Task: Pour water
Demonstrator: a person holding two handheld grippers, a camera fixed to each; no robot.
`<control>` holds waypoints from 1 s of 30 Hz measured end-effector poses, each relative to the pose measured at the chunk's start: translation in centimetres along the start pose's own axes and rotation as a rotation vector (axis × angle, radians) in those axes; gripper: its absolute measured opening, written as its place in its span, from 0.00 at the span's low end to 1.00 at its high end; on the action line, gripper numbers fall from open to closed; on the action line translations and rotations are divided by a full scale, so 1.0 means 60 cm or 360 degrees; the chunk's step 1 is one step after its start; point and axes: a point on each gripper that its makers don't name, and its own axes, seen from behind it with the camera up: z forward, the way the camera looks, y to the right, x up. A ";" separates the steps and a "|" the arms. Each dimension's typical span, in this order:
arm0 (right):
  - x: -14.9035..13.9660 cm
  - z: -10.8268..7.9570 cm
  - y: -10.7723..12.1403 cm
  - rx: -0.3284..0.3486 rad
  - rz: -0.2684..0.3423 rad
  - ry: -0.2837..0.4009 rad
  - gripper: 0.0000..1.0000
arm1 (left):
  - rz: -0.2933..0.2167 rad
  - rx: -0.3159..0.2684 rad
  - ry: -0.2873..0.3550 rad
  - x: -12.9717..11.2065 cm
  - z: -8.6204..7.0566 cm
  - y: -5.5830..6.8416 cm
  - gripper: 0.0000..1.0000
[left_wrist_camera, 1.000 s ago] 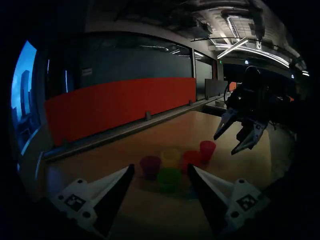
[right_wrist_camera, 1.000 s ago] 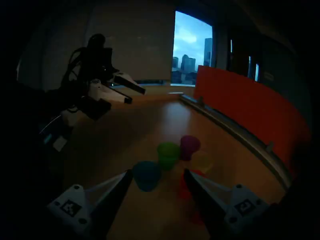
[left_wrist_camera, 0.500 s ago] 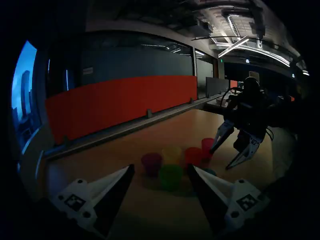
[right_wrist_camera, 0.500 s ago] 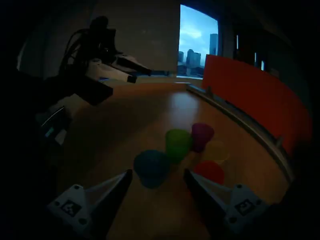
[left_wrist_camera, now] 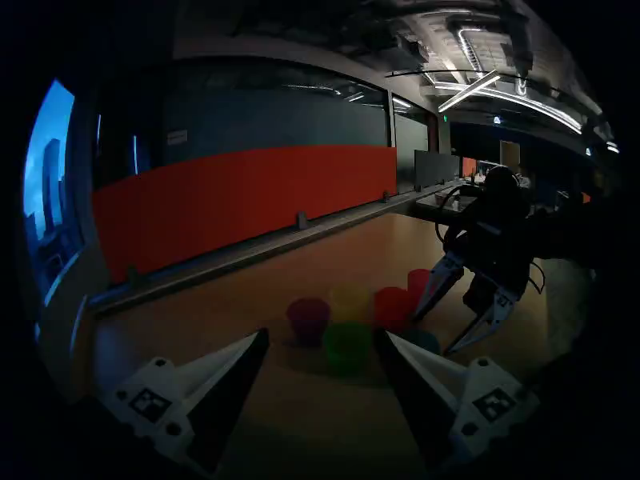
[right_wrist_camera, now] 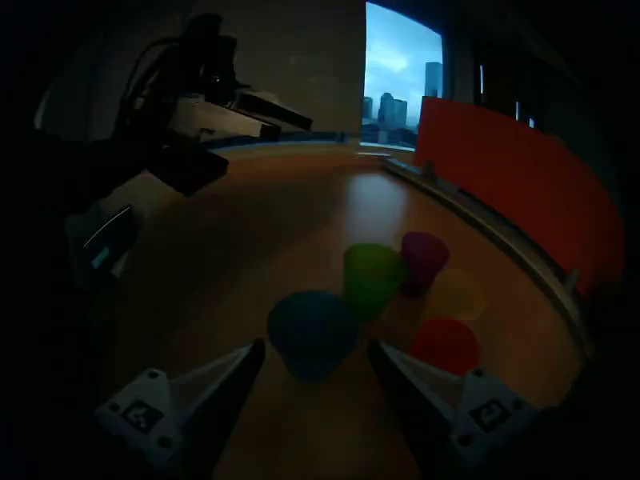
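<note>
The reach for a cup is judged to be in hand; no pouring can be made out. In the right gripper view, the right gripper (right_wrist_camera: 314, 346) is held with its fingers spread wide and nothing between them, and the blue plastic cup (right_wrist_camera: 312, 332) stands upright on the wooden desk (right_wrist_camera: 240, 240) just ahead of the fingertips, roughly centred in the gap. In the left gripper view, the left gripper (left_wrist_camera: 320, 334) is likewise held with fingers spread and empty, above the desk, with the green translucent cup (left_wrist_camera: 348, 346) ahead of it.

The blue cup sits at the near edge of a tight cluster: the green cup is just beside it, with a purple cup (right_wrist_camera: 424, 260), a yellow cup (right_wrist_camera: 456, 296) and a red cup (right_wrist_camera: 446, 344) close by. A second red cup (left_wrist_camera: 418, 280) is seen at the far side.

The next move is judged to call for a straight advance until the blue cup's wall lies between the fingers, then a gentle pinch, without the green cup being nudged. Whether any cup holds water cannot be told in this dim light.
</note>
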 end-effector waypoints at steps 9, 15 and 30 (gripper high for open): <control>-0.008 0.028 -0.001 0.0013 -0.0005 -0.0020 0.98 | 0.0002 -0.0007 -0.0030 -0.016 0.008 -0.003 0.98; -0.008 0.047 -0.002 0.0020 -0.0005 -0.0015 0.98 | 0.0007 -0.0012 -0.0033 -0.021 0.014 -0.003 0.98; -0.004 0.073 0.000 0.0010 -0.0011 0.0024 0.98 | 0.0017 -0.0014 -0.0043 -0.028 0.017 -0.003 0.98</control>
